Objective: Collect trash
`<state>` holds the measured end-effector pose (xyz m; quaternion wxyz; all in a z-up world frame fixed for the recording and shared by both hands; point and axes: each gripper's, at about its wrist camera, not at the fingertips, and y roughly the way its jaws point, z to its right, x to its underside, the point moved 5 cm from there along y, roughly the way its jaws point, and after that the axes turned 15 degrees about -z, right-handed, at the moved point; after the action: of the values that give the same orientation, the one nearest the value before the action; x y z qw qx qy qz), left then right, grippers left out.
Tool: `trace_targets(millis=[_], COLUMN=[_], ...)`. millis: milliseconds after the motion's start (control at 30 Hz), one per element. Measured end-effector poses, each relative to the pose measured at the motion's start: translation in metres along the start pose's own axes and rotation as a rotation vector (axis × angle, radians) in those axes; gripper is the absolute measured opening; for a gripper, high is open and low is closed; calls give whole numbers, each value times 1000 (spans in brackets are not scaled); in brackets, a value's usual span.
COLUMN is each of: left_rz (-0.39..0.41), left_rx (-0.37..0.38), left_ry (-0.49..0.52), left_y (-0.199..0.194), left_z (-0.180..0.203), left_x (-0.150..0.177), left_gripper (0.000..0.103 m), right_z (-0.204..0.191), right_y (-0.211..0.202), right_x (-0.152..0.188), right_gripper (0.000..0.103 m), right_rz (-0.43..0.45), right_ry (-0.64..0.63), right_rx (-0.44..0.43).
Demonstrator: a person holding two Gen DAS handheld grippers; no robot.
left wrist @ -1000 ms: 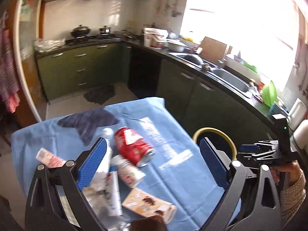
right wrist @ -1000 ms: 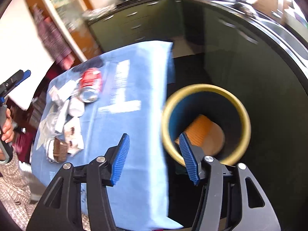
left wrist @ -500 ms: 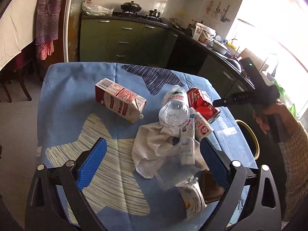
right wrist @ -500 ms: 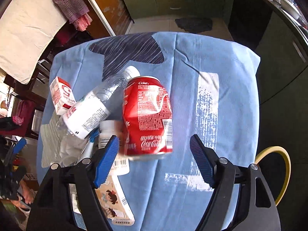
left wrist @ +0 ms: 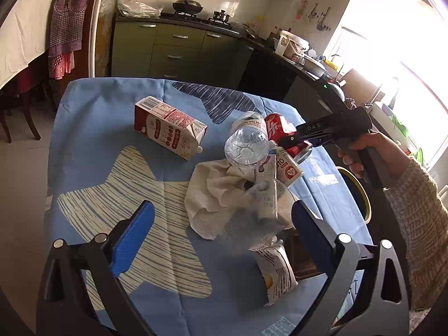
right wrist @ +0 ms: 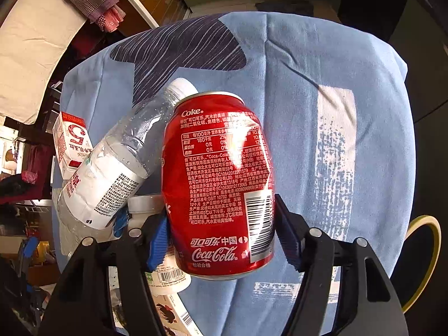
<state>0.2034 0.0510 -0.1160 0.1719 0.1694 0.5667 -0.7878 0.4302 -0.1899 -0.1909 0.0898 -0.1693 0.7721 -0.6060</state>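
A red Coke can (right wrist: 221, 187) lies on the blue tablecloth (right wrist: 350, 89). My right gripper (right wrist: 224, 238) has its blue pads on both sides of the can and looks closed on it; it also shows in the left wrist view (left wrist: 296, 140) at the can (left wrist: 280, 128). A clear plastic bottle (right wrist: 117, 162) lies against the can's left side. My left gripper (left wrist: 221, 232) is open and empty, above a crumpled tissue (left wrist: 215, 193) and clear plastic wrap (left wrist: 252, 215). A milk carton (left wrist: 170, 128) lies further left. A small white bottle (left wrist: 288, 168) and a snack packet (left wrist: 275, 271) lie in the pile.
A yellow-rimmed bin (right wrist: 422, 257) stands on the floor off the table's right edge, also in the left wrist view (left wrist: 361, 196). Green kitchen cabinets (left wrist: 173, 47) and a dark counter run behind the table. Chairs stand at the far left.
My right gripper moved from above the bin to the table and closed around the Coke can. My left gripper swung back over the trash pile and came slightly closer.
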Motion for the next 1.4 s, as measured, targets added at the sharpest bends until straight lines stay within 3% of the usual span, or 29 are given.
trace_targets(millis=[200,367,500,633,833,1067,1267,1400], left_rz=[-8,-5,1,-1,-8,-24,-28,-49], left_rx=[-1,-1,-5,1,1,-27,-55,-63], left_ry=[8,19,37,59,87,127,146,153], left_y=[1,-1,-2,-1,2,4,3,11], left_z=[4,11,18,29,47,61,66,69], left_x=[2,4,5,6,7,8,5,0], left_gripper=[93,93,93,93,94,94,94,94], right_z=[-5,14,59,129,232,305,313,300], right_y=[-20,-70,-107,-123,-93,-48,-50,-52], right_x=[15,58,110,163,214,225,237,243], right_gripper=[65,65,65,65,65,67,69,73], right_rz=[73,174,244,274,230,190,249,254], right_ry=[-20,-20,49,183,401,561,563,526], right_rx=[-13,-35,-25,7,49,27,-37,-4])
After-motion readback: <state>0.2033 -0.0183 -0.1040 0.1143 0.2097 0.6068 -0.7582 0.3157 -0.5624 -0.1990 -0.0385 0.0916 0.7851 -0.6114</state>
